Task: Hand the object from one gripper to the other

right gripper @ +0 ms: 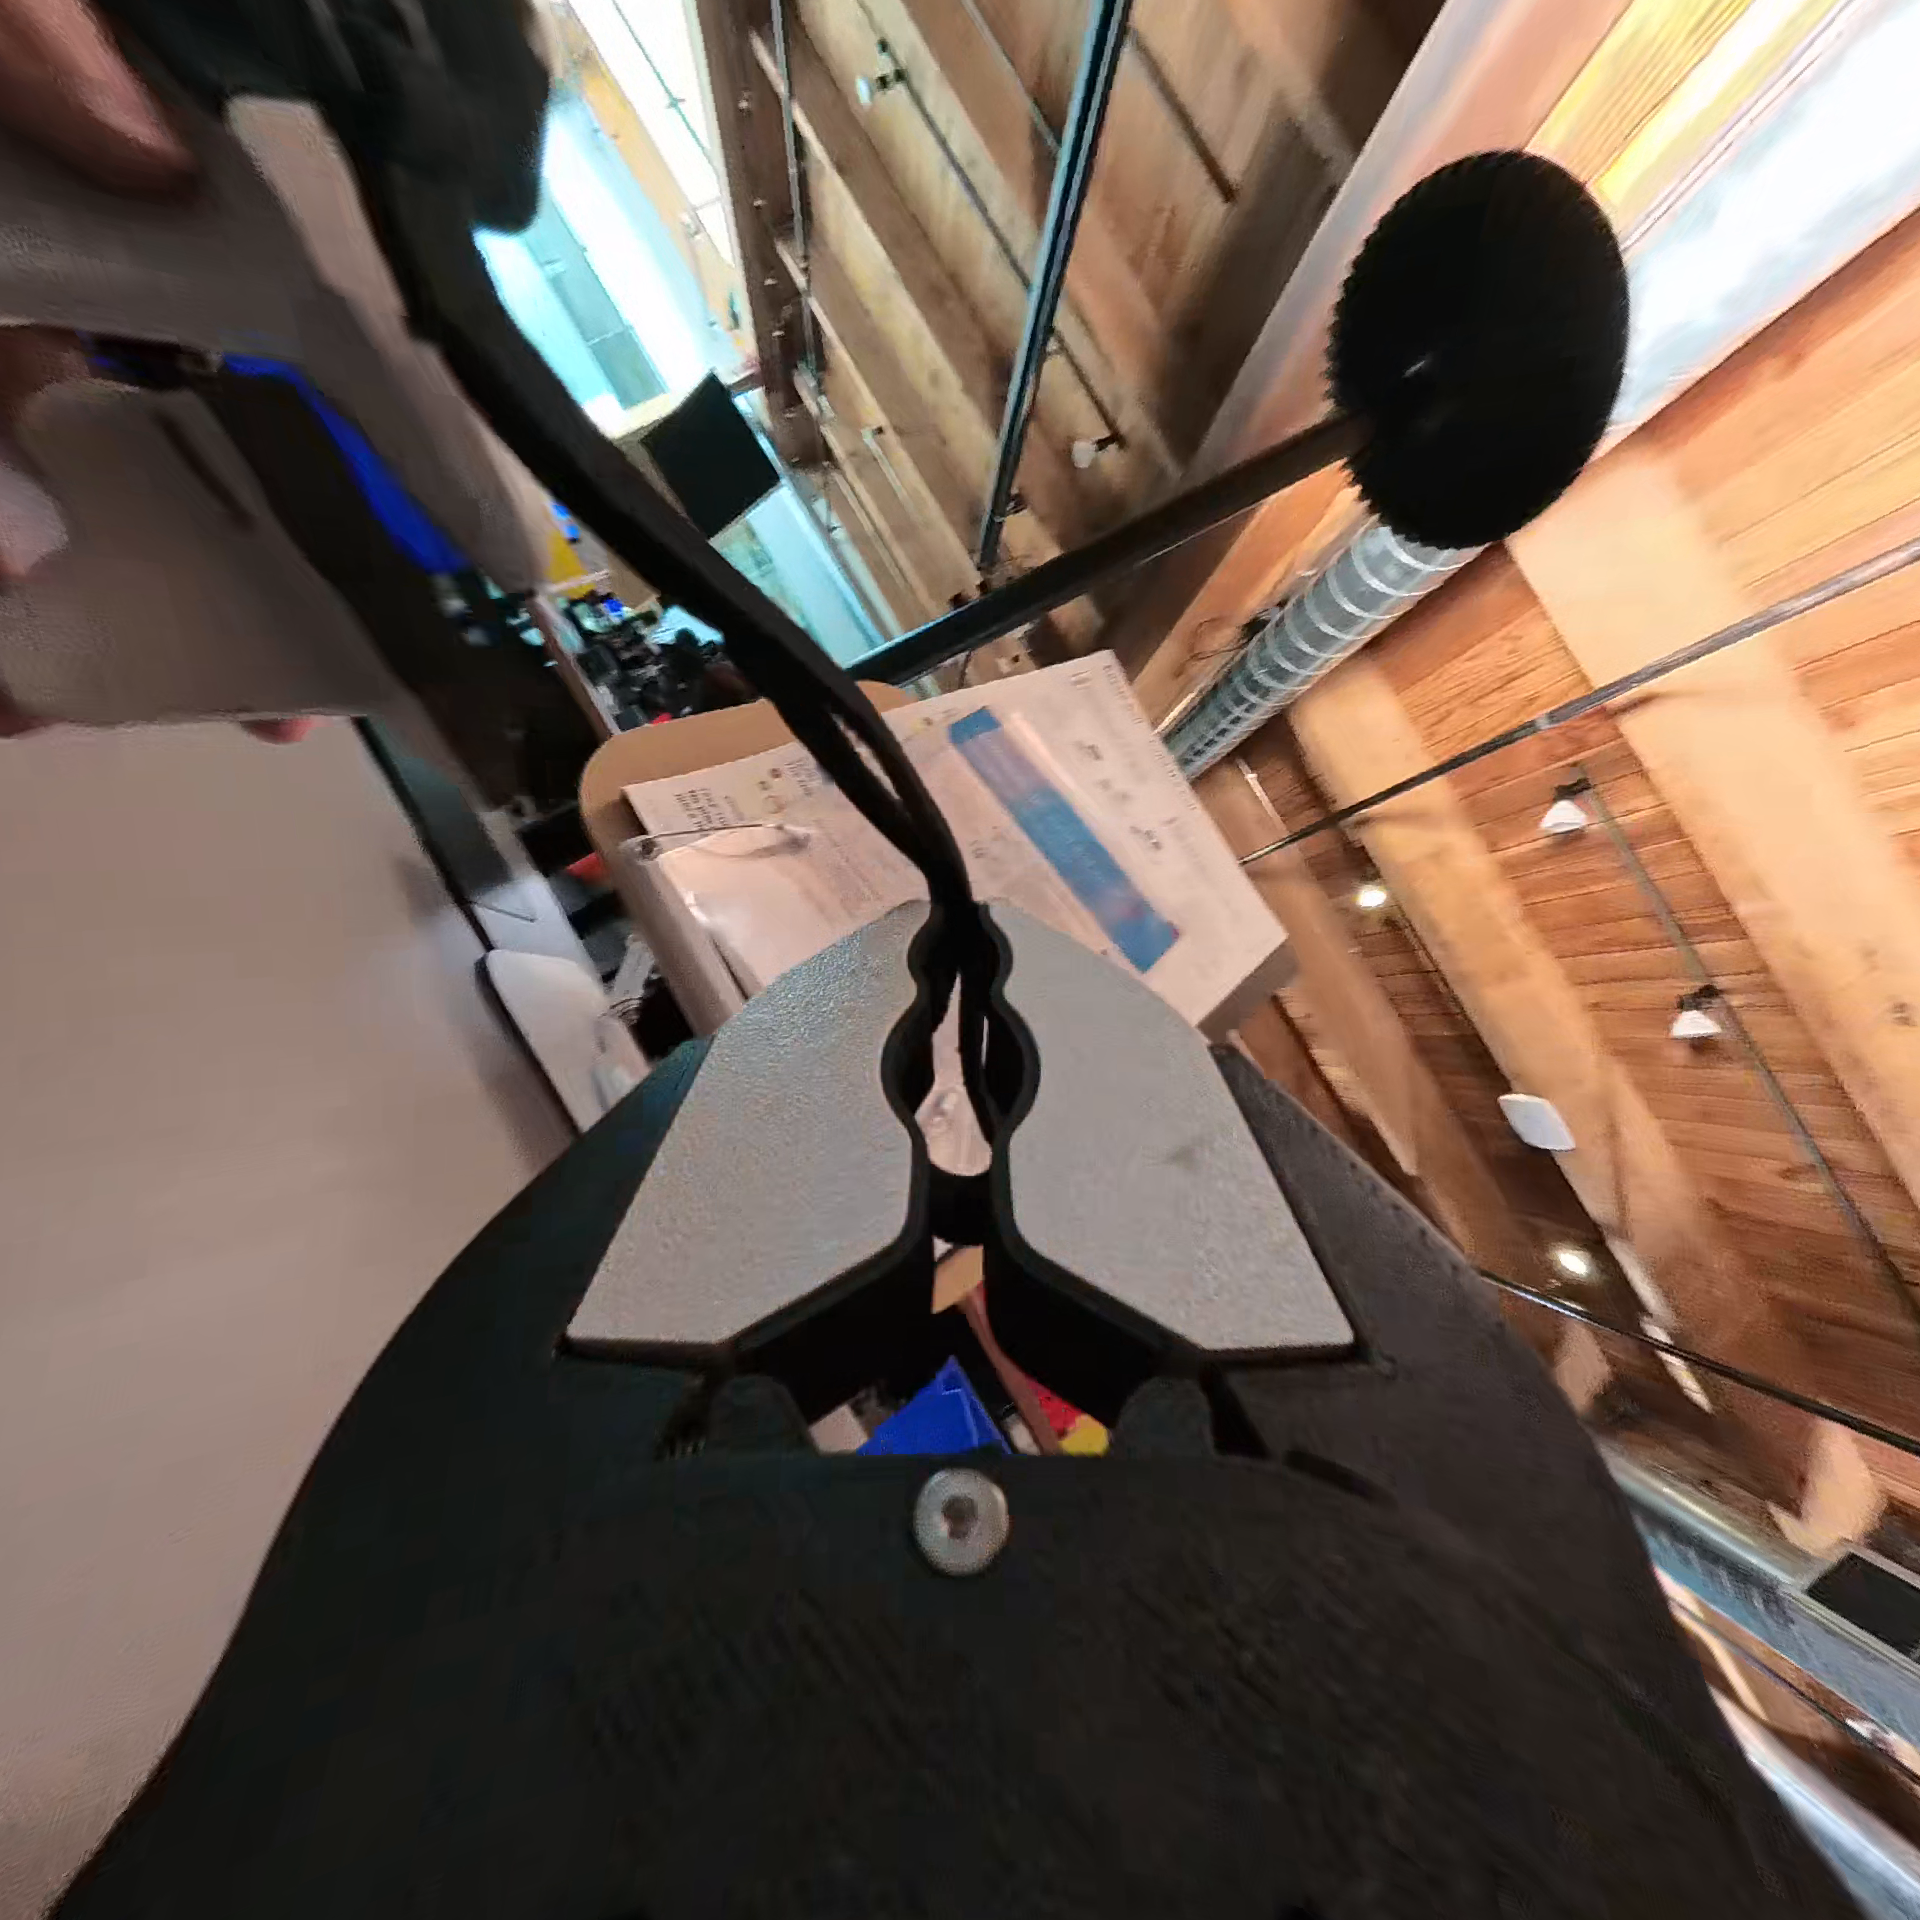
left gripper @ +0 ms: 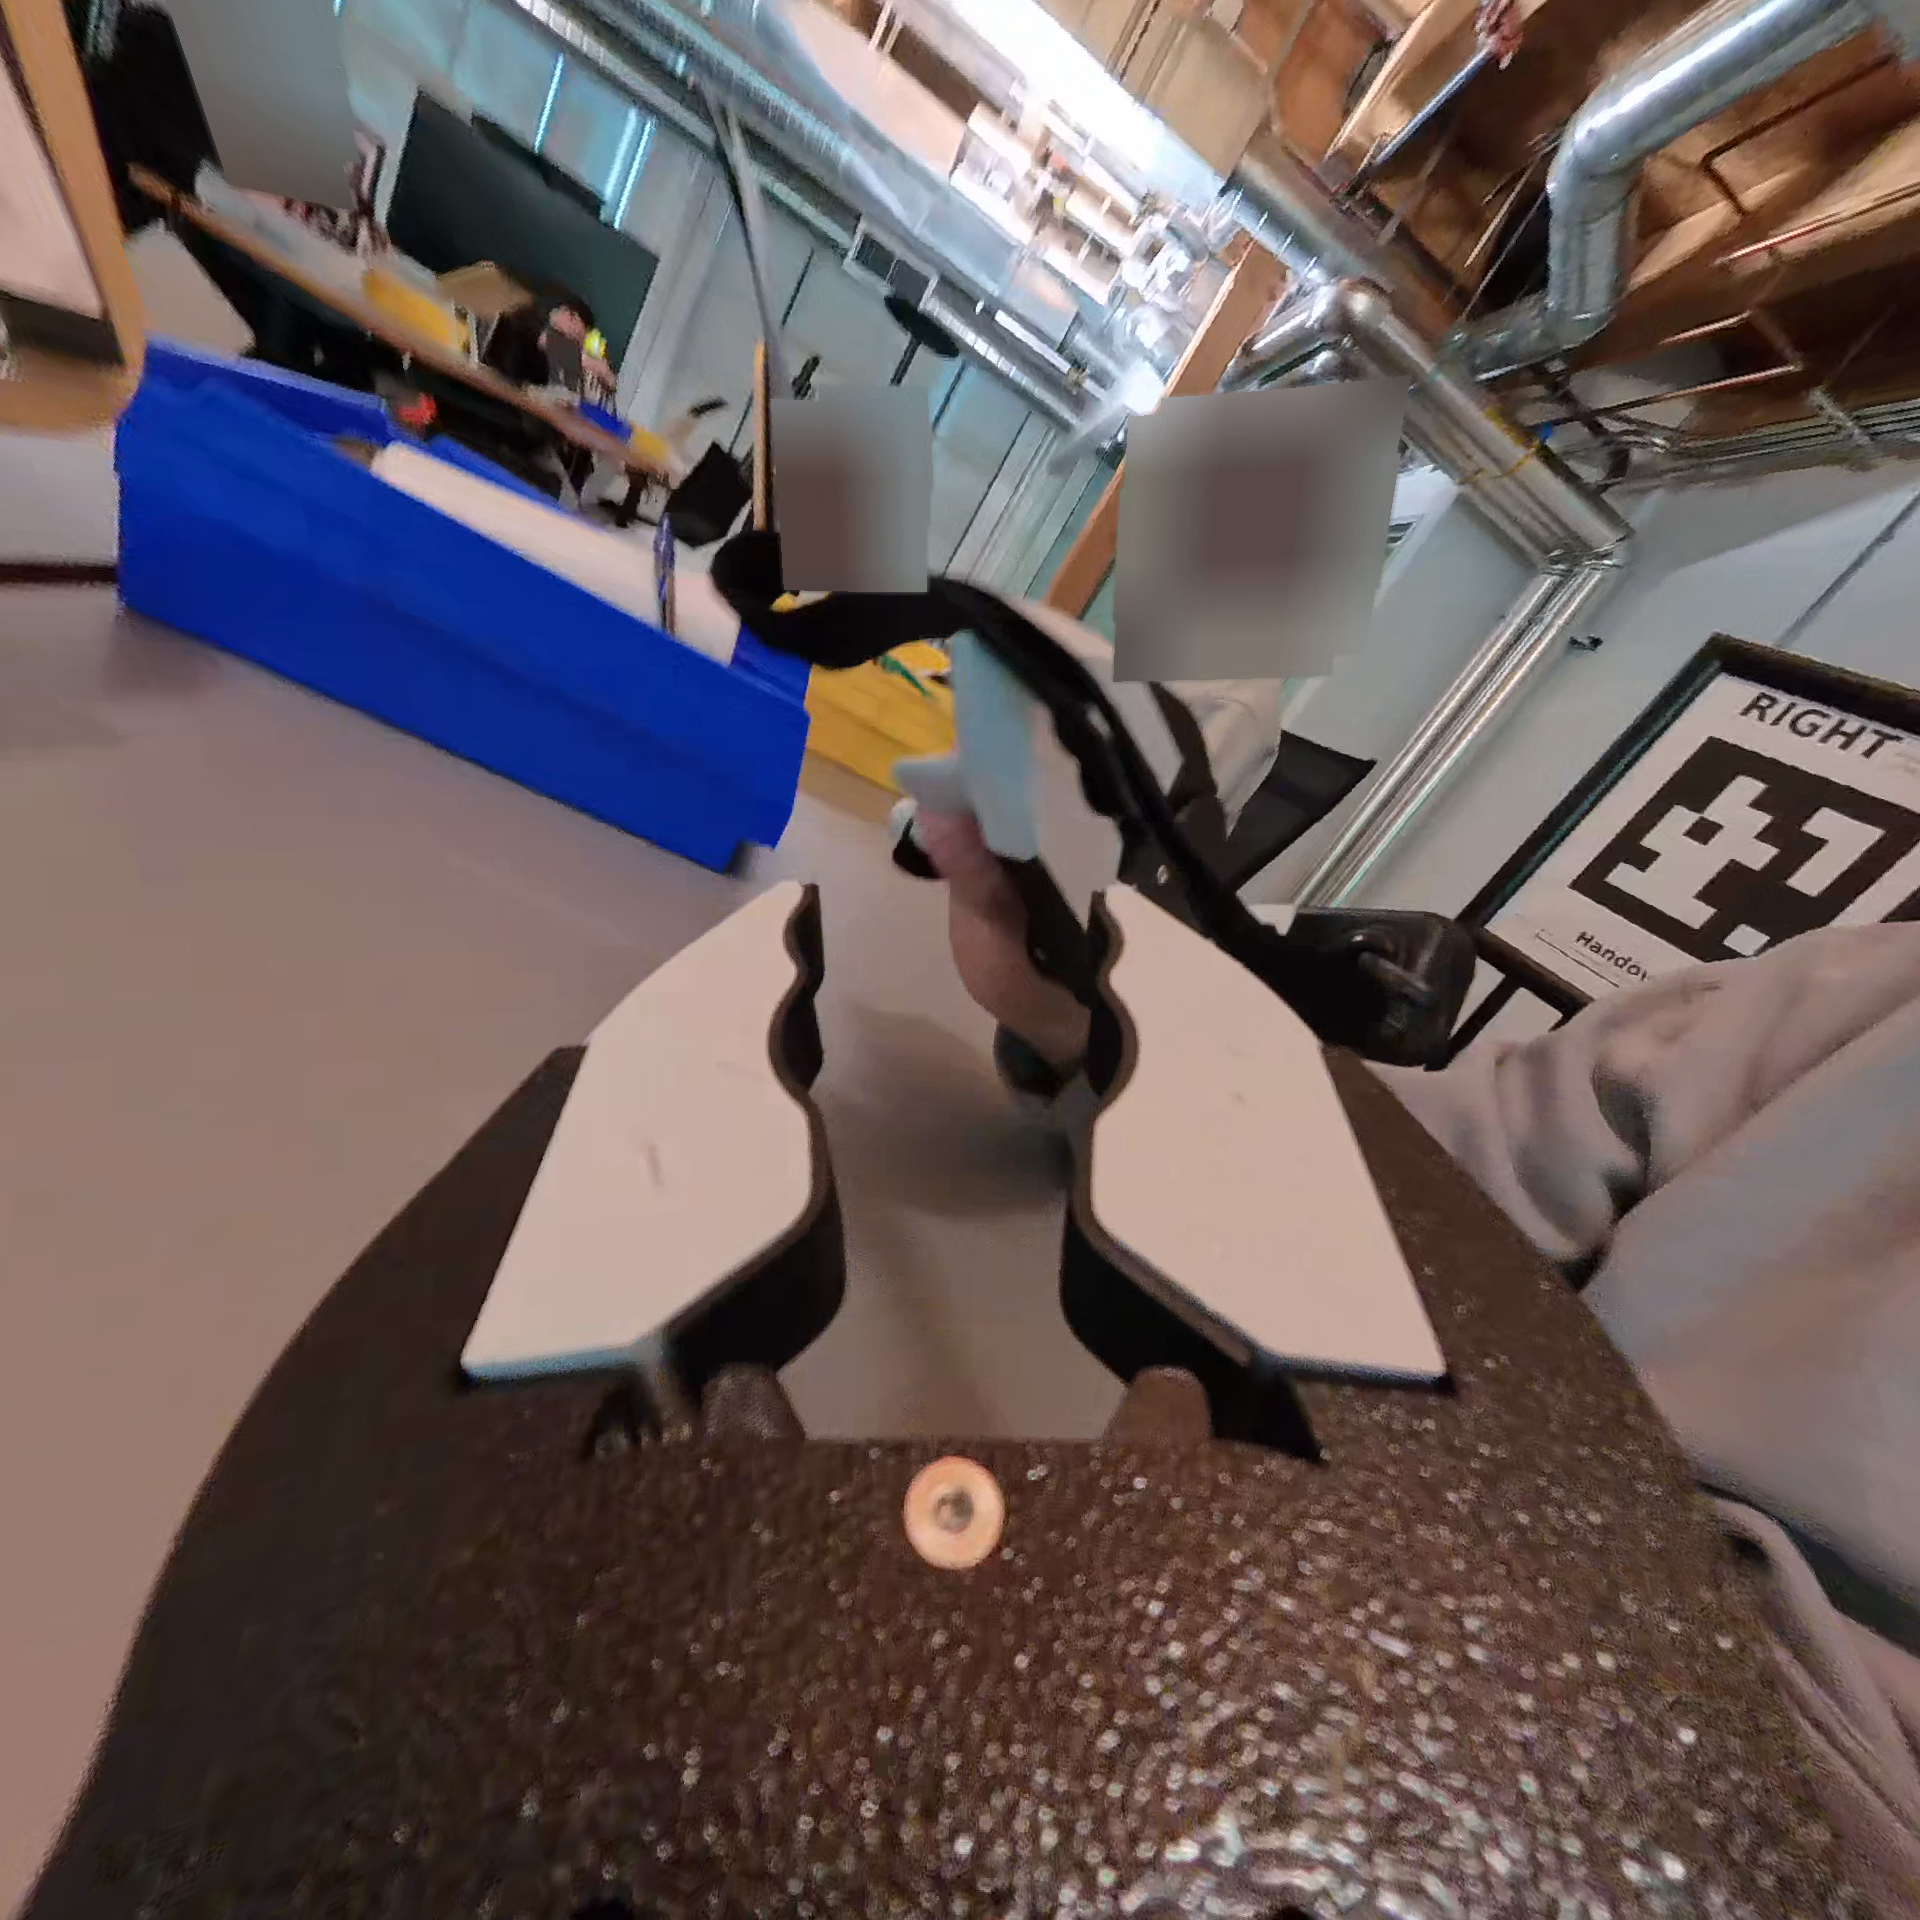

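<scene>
The object is a thin black looped strap [right gripper: 665, 551]. My right gripper [right gripper: 961, 920] is shut on it near the fingertips, and the strap runs up and left out of the jaws. In the left wrist view the right gripper [left gripper: 977, 769] is held by a hand just ahead, tilted up and left, with the strap [left gripper: 831, 623] arching out of it. My left gripper [left gripper: 954, 904] is open and empty, its white fingers [left gripper: 696, 1122] low over the table, just short of the right gripper. Blurred grey panels and a hand fill the top left of the right wrist view.
A blue bin [left gripper: 416, 644] stands on the grey table [left gripper: 260, 987] to the left. A framed black-and-white marker sign [left gripper: 1756, 831] stands at the right, behind a grey sleeve [left gripper: 1714, 1195]. A black disc on a rod [right gripper: 1475, 353] hangs overhead. A board with papers [right gripper: 1091, 831] stands ahead. Left tips to right tips: about 8 cm.
</scene>
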`<action>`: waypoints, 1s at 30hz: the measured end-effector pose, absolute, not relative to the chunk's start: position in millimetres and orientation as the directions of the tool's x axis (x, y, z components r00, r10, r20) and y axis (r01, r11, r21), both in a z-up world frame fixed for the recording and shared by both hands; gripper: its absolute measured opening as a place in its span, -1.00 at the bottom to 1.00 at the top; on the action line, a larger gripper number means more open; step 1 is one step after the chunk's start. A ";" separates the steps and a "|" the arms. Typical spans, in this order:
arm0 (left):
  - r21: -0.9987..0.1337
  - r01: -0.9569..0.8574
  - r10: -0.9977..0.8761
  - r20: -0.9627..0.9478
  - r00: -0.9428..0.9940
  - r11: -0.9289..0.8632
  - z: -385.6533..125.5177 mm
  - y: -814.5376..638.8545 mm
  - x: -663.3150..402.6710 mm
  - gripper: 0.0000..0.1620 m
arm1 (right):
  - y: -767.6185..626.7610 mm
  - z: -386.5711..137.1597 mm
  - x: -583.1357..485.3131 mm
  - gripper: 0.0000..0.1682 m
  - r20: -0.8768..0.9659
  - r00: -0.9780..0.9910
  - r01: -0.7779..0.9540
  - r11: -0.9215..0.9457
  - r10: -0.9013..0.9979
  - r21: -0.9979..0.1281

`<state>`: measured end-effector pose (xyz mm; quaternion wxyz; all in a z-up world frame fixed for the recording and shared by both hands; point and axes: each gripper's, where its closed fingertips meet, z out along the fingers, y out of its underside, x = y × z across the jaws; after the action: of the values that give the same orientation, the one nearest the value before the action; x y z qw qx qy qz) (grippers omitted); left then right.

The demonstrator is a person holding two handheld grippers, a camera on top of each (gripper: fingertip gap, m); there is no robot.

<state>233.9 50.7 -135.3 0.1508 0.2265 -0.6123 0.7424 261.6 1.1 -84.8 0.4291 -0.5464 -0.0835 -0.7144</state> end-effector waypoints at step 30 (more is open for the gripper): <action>-0.579 -0.813 0.107 0.806 -0.582 -0.053 -156.8 40.8 218.6 -0.39 | 24.7 -127.7 255.4 -0.95 0.978 0.021 0.776 -0.613 -0.207 -0.146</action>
<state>218.6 40.8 -156.8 0.3476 0.2974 -0.5937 0.6620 255.4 24.7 -127.7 0.3728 -0.6097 -0.2337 -0.6593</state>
